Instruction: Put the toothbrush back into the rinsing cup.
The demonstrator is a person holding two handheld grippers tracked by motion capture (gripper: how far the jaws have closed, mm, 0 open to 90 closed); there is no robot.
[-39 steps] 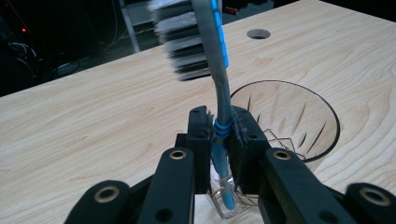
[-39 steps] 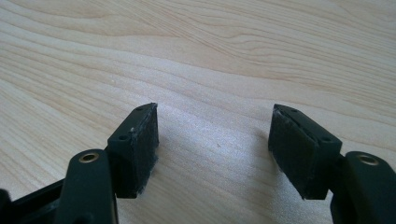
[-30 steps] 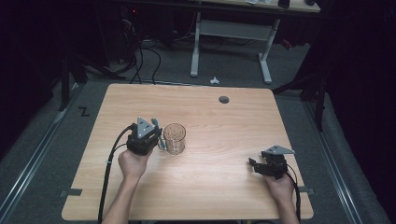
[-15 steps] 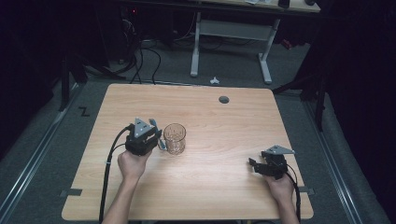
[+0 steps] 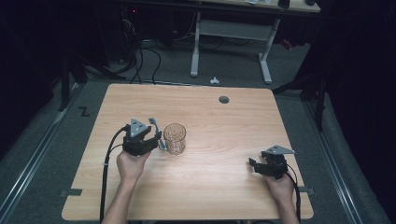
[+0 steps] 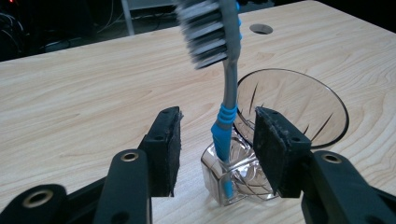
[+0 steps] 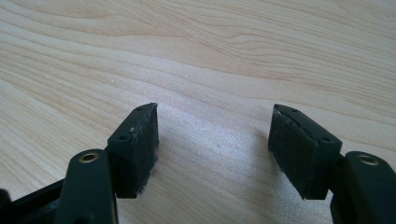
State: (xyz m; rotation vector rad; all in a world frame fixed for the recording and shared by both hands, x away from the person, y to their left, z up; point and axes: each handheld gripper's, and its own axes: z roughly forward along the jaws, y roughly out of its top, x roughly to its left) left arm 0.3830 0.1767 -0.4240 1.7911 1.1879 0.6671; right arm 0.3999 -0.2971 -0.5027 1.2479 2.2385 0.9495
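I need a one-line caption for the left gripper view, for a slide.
Open left tool around a toothbrush standing in a glass holder on the table.

A dim lab or workshop: a bare wooden tabletop (image 5: 224, 140), cables (image 5: 140, 60) on grey carpet, a metal-legged desk (image 5: 233, 42) behind.

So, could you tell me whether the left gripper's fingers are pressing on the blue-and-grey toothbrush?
No, the fingers stand apart from the blue-and-grey toothbrush, with gaps on both sides.

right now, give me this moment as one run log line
left claw: just opened, pads clear of blue-grey toothbrush | toothbrush: upright in side slot of clear glass cup | right claw: open, over wooden table
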